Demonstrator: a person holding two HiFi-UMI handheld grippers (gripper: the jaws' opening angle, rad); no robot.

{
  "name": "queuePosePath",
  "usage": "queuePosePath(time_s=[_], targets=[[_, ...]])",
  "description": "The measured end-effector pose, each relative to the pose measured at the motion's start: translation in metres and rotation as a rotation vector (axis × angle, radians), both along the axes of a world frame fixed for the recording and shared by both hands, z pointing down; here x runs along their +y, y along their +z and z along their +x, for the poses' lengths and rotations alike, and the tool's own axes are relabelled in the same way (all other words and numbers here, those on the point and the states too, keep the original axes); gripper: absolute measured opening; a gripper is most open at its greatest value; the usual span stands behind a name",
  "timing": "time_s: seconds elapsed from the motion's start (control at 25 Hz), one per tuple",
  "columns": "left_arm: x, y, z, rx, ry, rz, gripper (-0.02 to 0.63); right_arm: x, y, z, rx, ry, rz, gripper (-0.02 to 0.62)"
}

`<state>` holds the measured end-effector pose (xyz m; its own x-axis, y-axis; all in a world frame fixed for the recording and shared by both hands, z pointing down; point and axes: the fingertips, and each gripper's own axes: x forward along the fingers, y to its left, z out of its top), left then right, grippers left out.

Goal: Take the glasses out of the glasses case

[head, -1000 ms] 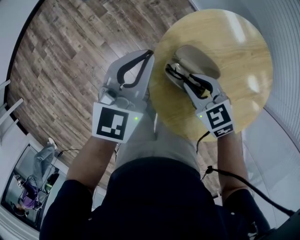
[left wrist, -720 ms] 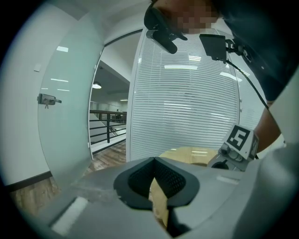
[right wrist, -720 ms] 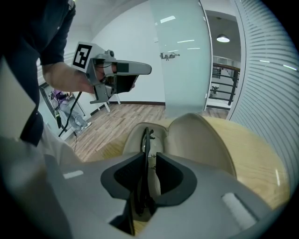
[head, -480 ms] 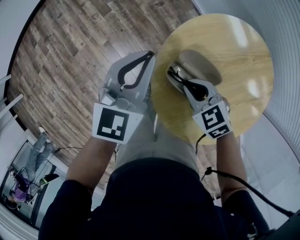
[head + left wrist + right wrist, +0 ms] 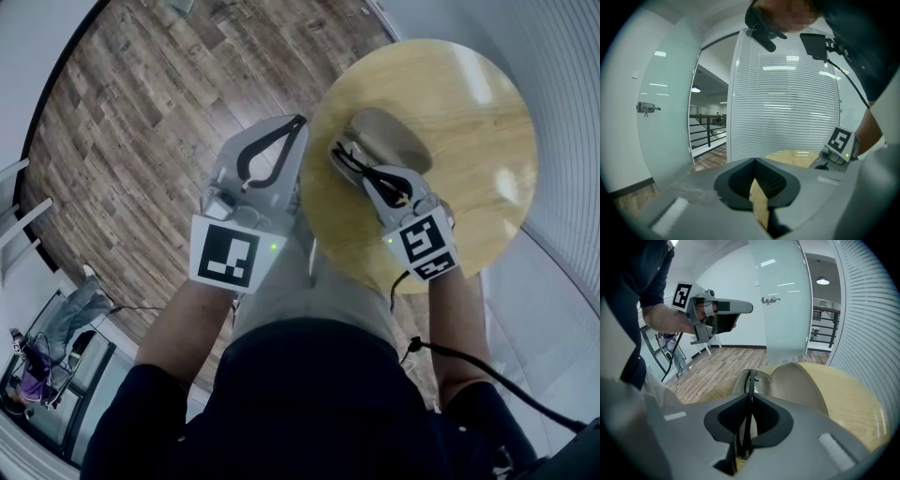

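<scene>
- The right gripper [image 5: 356, 161] has just been closing its jaws, and its pads now pinch the dark frame of the glasses [image 5: 751, 378].
- The glasses sit in the lower half of the open glasses case [image 5: 398, 131], directly ahead of that gripper, on the round wooden table [image 5: 478, 141].
- The left gripper [image 5: 298, 124] hangs beside the table over the plank floor [image 5: 141, 122], with its jaws together and nothing between them.

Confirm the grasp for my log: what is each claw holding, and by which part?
The right claw, jaws just closed, pinches the glasses by their thin black frame, at the open case. The left claw is shut on nothing.
</scene>
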<state>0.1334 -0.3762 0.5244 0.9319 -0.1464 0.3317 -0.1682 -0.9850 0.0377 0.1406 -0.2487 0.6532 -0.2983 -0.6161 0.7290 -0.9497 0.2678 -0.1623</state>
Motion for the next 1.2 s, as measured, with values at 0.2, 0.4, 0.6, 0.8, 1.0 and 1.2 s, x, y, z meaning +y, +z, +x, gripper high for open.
queuePosePath(time_s=[0.2, 0.4, 0.6, 0.8, 1.0, 1.2], targets=[[0.001, -0.013, 0.000, 0.006, 0.007, 0.022, 0.006, 0.000, -0.013, 0.003, 0.010, 0.013, 0.020, 0.035], [0.007, -0.043, -0.002, 0.030, 0.018, 0.039, 0.006, 0.002, -0.043, 0.004, 0.036, 0.023, 0.048, 0.035], [0.021, -0.068, -0.004, 0.052, 0.023, 0.049, 0.006, 0.011, -0.069, 0.000, 0.050, 0.033, 0.076, 0.035], [0.025, -0.094, -0.004, 0.084, 0.046, 0.077, 0.006, 0.009, -0.094, 0.001, 0.072, 0.055, 0.113, 0.035], [0.038, -0.111, -0.011, 0.095, 0.064, 0.091, 0.006, 0.011, -0.114, -0.006, 0.084, 0.058, 0.141, 0.035], [0.039, -0.135, -0.017, 0.116, 0.075, 0.111, 0.006, 0.011, -0.142, -0.001, 0.125, 0.075, 0.169, 0.035]])
